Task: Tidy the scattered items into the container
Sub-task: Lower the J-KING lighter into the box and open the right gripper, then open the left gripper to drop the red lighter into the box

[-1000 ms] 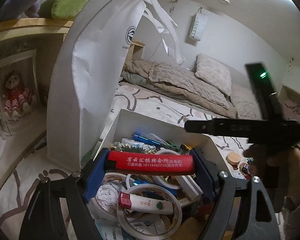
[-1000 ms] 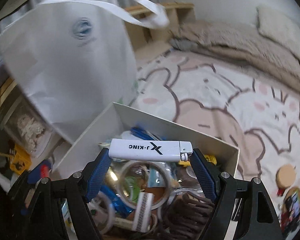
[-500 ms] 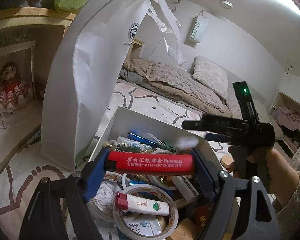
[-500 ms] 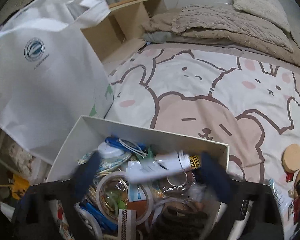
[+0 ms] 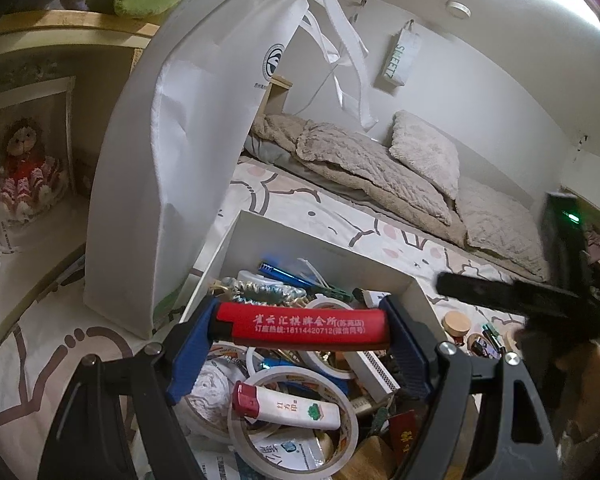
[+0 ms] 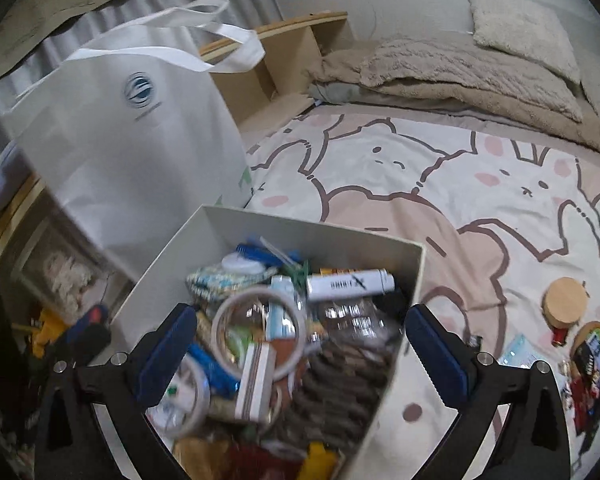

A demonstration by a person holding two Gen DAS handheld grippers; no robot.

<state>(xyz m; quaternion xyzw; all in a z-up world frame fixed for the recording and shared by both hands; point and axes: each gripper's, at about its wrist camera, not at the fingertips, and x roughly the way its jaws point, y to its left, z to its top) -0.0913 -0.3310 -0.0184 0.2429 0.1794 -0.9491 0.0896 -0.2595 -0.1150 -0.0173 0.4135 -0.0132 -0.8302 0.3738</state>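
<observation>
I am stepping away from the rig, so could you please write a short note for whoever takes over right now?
Left gripper: shut on the red lighter, held over the white box.
Right gripper: open, nothing between its pads, above the same box.
Done: the white lighter lies in the box on top of the tape rolls and other small things.
Left: drop the red lighter in, then fetch the things on the bedspread to the right of the box: the wooden-lidded jar and the small packets beside it.
</observation>
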